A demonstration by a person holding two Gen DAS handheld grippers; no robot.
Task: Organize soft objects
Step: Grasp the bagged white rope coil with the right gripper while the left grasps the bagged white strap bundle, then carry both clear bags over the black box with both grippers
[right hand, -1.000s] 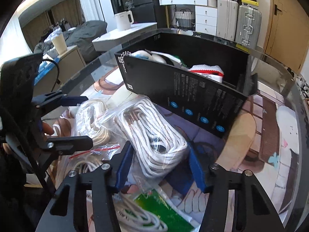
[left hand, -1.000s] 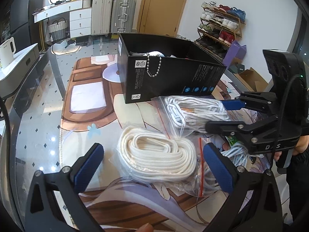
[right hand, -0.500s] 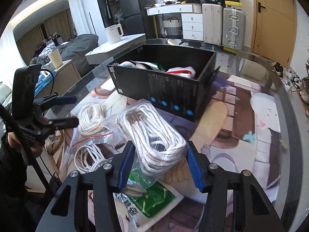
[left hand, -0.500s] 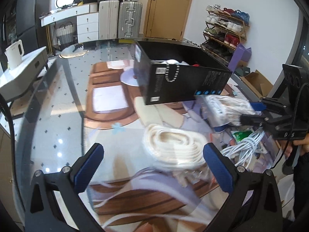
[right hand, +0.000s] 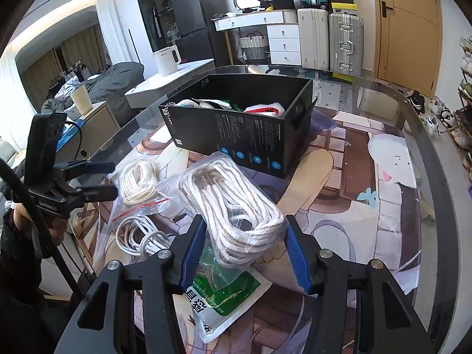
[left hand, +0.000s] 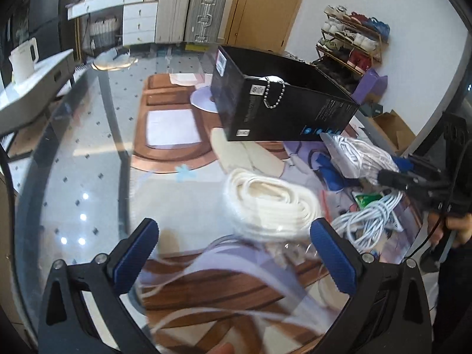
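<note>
My right gripper [right hand: 243,252] is shut on a clear bag of white-and-brown rope [right hand: 233,206] and holds it above the table, in front of the black box [right hand: 244,135]. That bag also shows in the left wrist view [left hand: 362,155] by the box [left hand: 280,109]. My left gripper [left hand: 233,253] is open and empty, above the table and pulled back from a bagged coil of cream rope [left hand: 271,203]. The cream coil also lies at the left in the right wrist view [right hand: 138,180]. The box holds several soft items [right hand: 259,107].
A bundle of white cable [right hand: 138,236] and a green packet [right hand: 227,292] lie on the glass table [right hand: 413,206] under the lifted bag. A bead chain [left hand: 274,94] hangs over the box corner. A side cabinet with a kettle [left hand: 23,62] stands at the left.
My right gripper has closed on the rope bag and lifted it up and back from the table. My left gripper has drawn back and left, away from the cream coil.
</note>
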